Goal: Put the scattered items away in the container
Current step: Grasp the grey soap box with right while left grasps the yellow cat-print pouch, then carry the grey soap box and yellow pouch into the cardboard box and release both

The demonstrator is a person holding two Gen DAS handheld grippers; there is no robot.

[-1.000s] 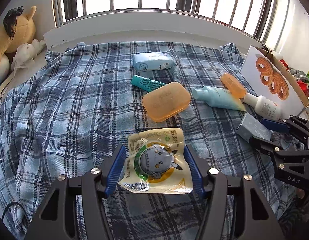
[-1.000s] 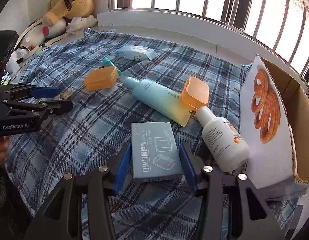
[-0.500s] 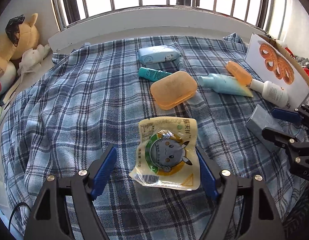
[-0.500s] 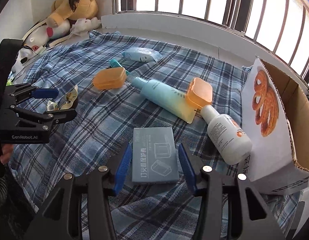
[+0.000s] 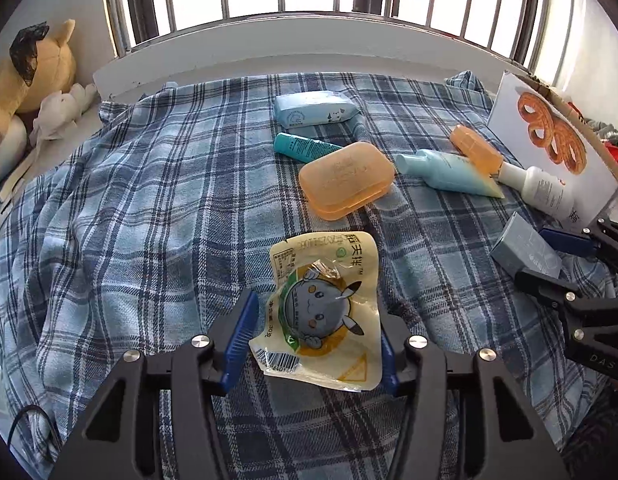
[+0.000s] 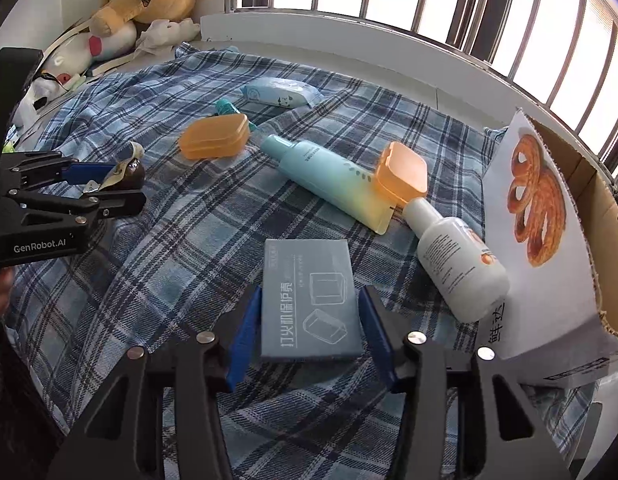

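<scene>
A yellow snack pouch with a cartoon face lies on the blue plaid cloth between the fingers of my left gripper. The jaws are closing and the pads meet its side edges. From the right wrist view the pouch looks crumpled inside the left gripper. My right gripper is shut on a flat grey-blue box, pads against both long sides. That box and the right gripper show at the right edge. The cardboard container with a pastry picture stands open at the right.
Scattered on the cloth: a large orange case, a teal tube, a tissue pack, a blue-green tube, a small orange case, a white bottle. Plush toys sit far left under the barred window.
The left jaws spread wide off the pouch, then came back in against its edges. The right gripper kept still, with the box between its pads.
</scene>
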